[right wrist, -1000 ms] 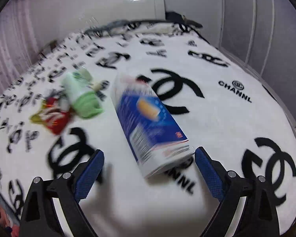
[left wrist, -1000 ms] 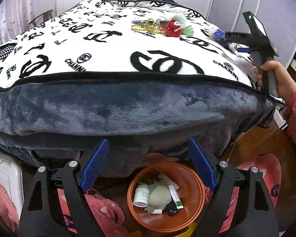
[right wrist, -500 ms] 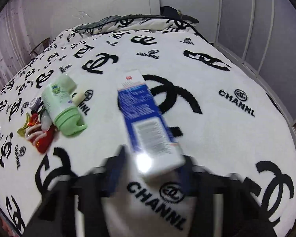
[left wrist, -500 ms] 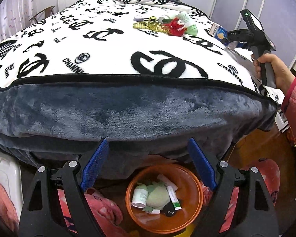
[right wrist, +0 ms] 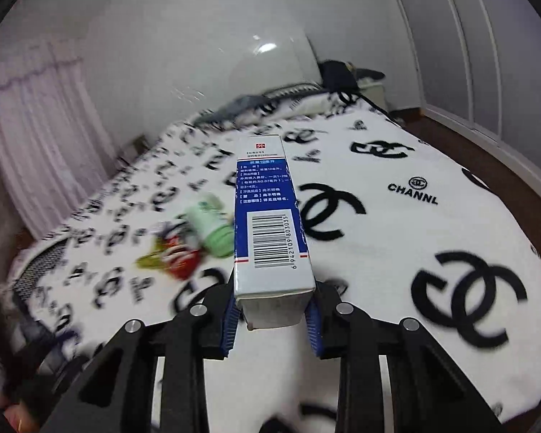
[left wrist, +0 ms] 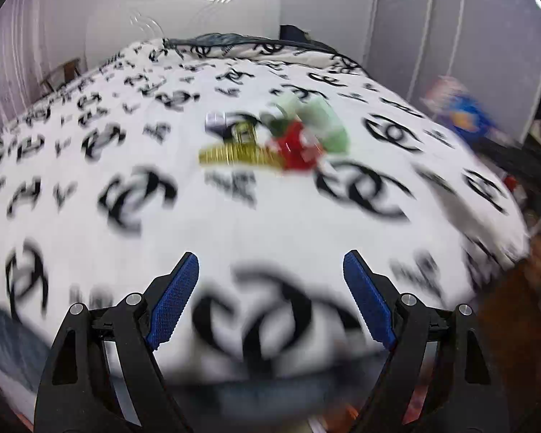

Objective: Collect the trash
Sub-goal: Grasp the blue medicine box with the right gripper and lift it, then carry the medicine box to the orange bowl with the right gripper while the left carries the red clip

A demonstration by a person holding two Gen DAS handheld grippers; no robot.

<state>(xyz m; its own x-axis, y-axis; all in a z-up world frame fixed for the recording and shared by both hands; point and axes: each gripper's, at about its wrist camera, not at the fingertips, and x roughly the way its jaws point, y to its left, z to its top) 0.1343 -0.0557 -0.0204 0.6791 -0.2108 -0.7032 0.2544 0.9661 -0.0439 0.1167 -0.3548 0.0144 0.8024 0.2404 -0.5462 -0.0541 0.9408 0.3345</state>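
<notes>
My right gripper [right wrist: 272, 319] is shut on a blue and white carton box [right wrist: 268, 216] and holds it lifted above the bed. The box also shows blurred at the right in the left wrist view [left wrist: 461, 112]. A green bottle [right wrist: 212, 227], a red wrapper [right wrist: 180, 256] and a yellow wrapper [right wrist: 151, 261] lie together on the white blanket [right wrist: 396, 252]. In the left wrist view the same pile shows mid-bed: green bottle [left wrist: 324, 126], red wrapper [left wrist: 297, 146], yellow wrapper [left wrist: 234, 153]. My left gripper [left wrist: 270, 299] is open and empty over the bed's near edge.
The bed's dark side [left wrist: 11, 346] drops off at the lower left. White wardrobe doors [right wrist: 487, 54] stand on the right with wooden floor [right wrist: 494, 166] beside the bed. A headboard [left wrist: 184, 18] is at the far end. The left wrist view is motion-blurred.
My right gripper has closed on the blue box and lifted it off the blanket. My left gripper has risen from over the orange bin to above the bed; the bin is out of view.
</notes>
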